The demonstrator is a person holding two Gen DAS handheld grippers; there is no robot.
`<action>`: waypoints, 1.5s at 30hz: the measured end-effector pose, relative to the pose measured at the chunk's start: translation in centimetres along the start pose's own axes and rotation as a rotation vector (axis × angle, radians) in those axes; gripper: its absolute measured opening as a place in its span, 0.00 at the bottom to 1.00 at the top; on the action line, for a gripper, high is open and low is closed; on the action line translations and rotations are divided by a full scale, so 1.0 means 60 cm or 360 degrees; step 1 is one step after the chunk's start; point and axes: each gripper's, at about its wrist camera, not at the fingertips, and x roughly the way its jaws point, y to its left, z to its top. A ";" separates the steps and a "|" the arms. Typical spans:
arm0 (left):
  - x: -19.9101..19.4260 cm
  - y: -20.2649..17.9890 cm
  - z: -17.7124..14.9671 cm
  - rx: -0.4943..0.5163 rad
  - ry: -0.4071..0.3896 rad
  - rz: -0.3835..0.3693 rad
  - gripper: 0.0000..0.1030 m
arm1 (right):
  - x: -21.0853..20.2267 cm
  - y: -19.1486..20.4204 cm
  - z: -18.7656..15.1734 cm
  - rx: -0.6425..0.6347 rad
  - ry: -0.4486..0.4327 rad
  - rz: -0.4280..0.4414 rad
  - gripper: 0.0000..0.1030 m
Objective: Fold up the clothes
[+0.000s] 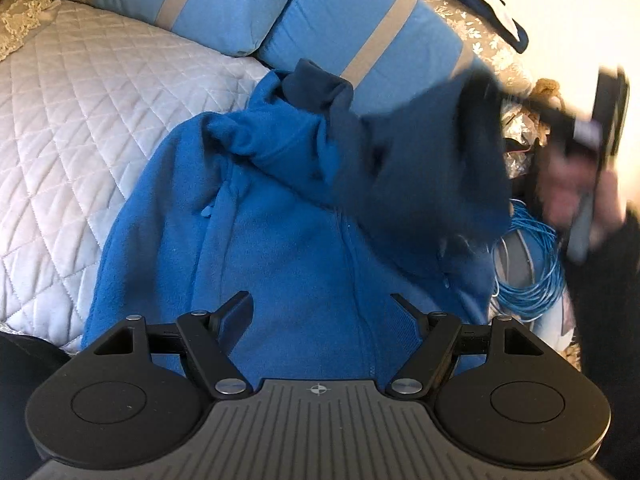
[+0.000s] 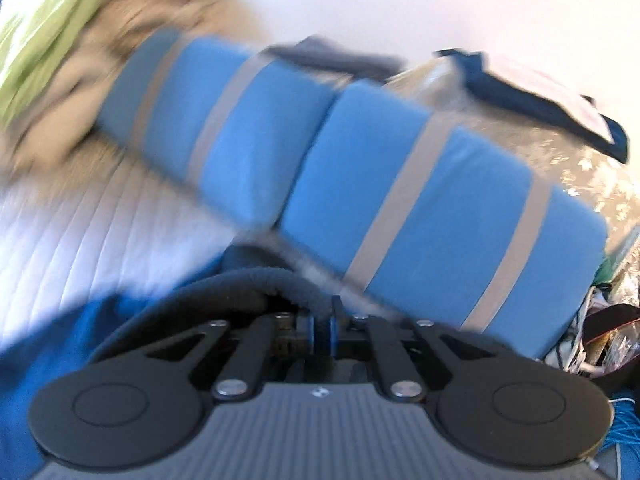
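The blue fleece jacket (image 1: 280,232) lay lengthwise on the white quilt (image 1: 80,120), collar end toward the striped pillows (image 1: 360,32), hem nearest the left gripper (image 1: 322,312), whose jaws hung wide with nothing between them. The right gripper (image 2: 323,320) had its jaws clamped tight on a dark navy sleeve (image 1: 420,160), lifted and blurred.

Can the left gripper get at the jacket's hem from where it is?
Probably yes: the left gripper hovers open right over the blue fleece jacket, nothing between them.

Black tool (image 1: 320,312), silver screws, ribbed grey base
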 end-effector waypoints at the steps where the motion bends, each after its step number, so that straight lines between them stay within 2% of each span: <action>1: 0.003 0.001 0.001 -0.0001 0.0005 0.0002 0.70 | 0.009 -0.017 0.025 0.0017 -0.0030 -0.0045 0.07; 6: 0.012 0.011 0.005 -0.0014 0.0017 -0.0011 0.70 | 0.052 -0.105 0.123 0.0226 -0.0106 -0.0231 0.07; 9: 0.018 0.018 0.006 -0.0031 0.0023 -0.0010 0.70 | 0.090 -0.151 0.142 0.0364 -0.0094 -0.0371 0.08; 11: 0.022 0.022 0.007 -0.0038 0.0027 -0.0008 0.70 | 0.126 -0.171 0.143 0.0428 -0.0022 -0.0431 0.12; 12: 0.022 0.022 0.006 -0.0038 0.0023 -0.0008 0.70 | 0.143 -0.178 0.139 0.0440 0.0024 -0.0439 0.28; 13: 0.021 0.023 0.006 -0.0034 0.0017 -0.0011 0.70 | 0.152 -0.180 0.131 0.0433 0.0052 -0.0430 0.36; 14: 0.021 0.023 0.006 -0.0031 0.0010 -0.0015 0.70 | 0.155 -0.179 0.121 0.0421 0.0061 -0.0425 0.51; 15: 0.019 0.022 0.005 -0.0022 -0.0002 -0.0014 0.70 | 0.155 -0.178 0.112 0.0411 0.0058 -0.0428 0.70; 17: 0.015 0.019 0.006 0.0010 -0.0035 -0.0002 0.70 | 0.143 -0.173 0.094 0.0395 0.0014 -0.0444 0.91; 20: 0.012 0.013 0.008 0.0039 -0.0062 0.0023 0.70 | 0.113 -0.176 0.079 0.0389 -0.0048 -0.0360 1.00; 26: -0.005 -0.001 0.017 0.0099 -0.0113 0.0070 0.70 | 0.044 -0.186 0.052 0.0373 -0.0022 -0.0250 1.00; 32: -0.039 -0.039 0.033 0.0257 -0.0141 0.0168 0.70 | -0.020 -0.210 -0.006 0.0432 0.0079 -0.0135 1.00; 36: -0.099 -0.083 0.060 0.0425 -0.0136 0.0261 0.70 | -0.066 -0.223 -0.033 0.0327 0.0173 -0.0104 1.00; 39: -0.149 -0.101 0.089 0.0469 -0.0164 0.0294 0.70 | -0.119 -0.239 -0.043 0.0267 0.0175 -0.0078 1.00; 45: -0.217 -0.142 0.155 0.0590 -0.0257 0.0381 0.70 | -0.204 -0.293 -0.043 0.0375 0.0189 0.0044 1.00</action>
